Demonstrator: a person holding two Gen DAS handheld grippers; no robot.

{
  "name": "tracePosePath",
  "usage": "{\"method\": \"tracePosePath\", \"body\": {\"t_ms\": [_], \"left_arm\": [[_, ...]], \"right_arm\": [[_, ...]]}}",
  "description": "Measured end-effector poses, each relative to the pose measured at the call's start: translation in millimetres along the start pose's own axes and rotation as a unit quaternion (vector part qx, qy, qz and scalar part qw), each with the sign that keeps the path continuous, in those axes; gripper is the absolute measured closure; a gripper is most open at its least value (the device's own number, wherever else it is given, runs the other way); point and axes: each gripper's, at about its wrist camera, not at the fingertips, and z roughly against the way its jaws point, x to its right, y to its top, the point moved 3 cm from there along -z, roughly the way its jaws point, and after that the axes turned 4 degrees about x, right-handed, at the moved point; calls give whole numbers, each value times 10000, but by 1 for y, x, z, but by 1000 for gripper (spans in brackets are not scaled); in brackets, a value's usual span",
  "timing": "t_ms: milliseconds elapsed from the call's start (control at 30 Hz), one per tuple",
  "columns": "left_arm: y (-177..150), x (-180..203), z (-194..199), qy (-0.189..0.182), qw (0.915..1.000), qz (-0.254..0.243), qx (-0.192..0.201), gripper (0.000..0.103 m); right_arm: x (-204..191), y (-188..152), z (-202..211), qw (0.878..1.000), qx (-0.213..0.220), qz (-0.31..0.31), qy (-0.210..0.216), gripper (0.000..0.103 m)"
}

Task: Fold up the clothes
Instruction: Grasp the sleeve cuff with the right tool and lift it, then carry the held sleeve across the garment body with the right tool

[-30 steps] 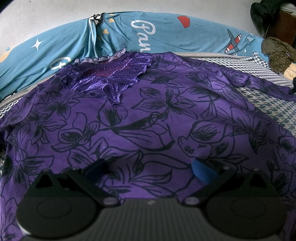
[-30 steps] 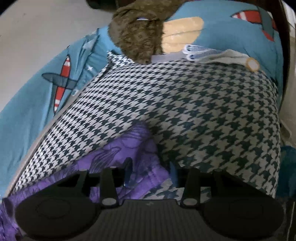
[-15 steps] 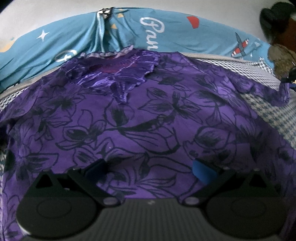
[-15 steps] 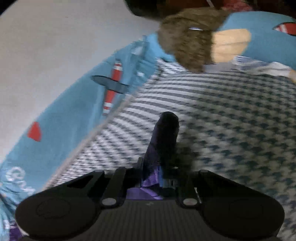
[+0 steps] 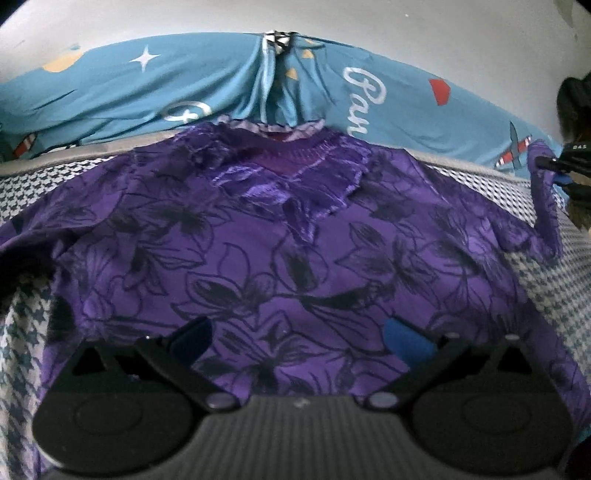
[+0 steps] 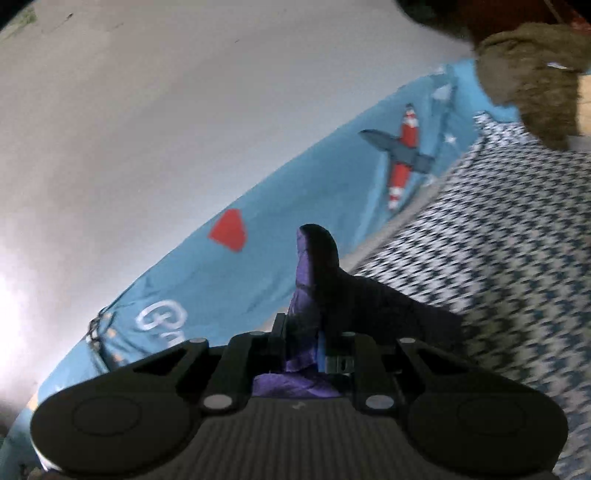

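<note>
Over a houndstooth cover [image 5: 546, 291], spread flat, a purple floral top [image 5: 288, 266], ruffled neckline [image 5: 295, 162] toward the far edge, against blue printed bedding [image 5: 184, 85] bunched below a pale wall [image 5: 406, 33]. At far left of the left wrist view, one side of the top draped off into shadow. Low in the middle, the left gripper [image 5: 301, 339], jaws spread wide, nothing between them, poised just above the lower body of the top; contact with the cloth impossible to judge. Further right, the top's right sleeve [image 5: 543, 192] lifted clear of the cover, rising to the right gripper [image 5: 565, 166] at the frame edge. In the right wrist view, the right gripper [image 6: 317, 354] clamped tight on that sleeve end [image 6: 314, 280], a purple fold standing up beyond the fingertips. Beyond it, blue bedding [image 6: 295, 206] with an airplane print [image 6: 400, 162]. At far right, a brown fuzzy garment [image 6: 532, 77] lying at the cover's [image 6: 517, 258] far corner.
</note>
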Motion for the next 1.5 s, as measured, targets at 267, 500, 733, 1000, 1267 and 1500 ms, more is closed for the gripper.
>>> {"method": "tracePosePath", "body": {"t_ms": [267, 500, 733, 1000, 1267, 1500], "left_arm": [[4, -18, 5, 157, 9997, 189, 33, 0], [11, -42, 13, 380, 9979, 507, 135, 0], [13, -73, 23, 837, 9926, 830, 283, 0], [9, -105, 34, 1278, 9854, 1078, 334, 0], [2, -126, 39, 1605, 9788, 1226, 330, 0], [4, -125, 40, 1641, 9781, 1232, 351, 0]], "right_arm": [[-54, -19, -17, 9979, -172, 225, 590, 86], [-113, -45, -24, 9890, -366, 613, 1296, 86], [-185, -93, -23, 9639, -768, 1291, 2198, 86], [-235, -165, -23, 9328, -1375, 1831, 2782, 86], [-261, -224, -32, 9086, -1864, 2182, 3034, 83], [-258, -235, -38, 8958, -2465, 2009, 3107, 78]]}}
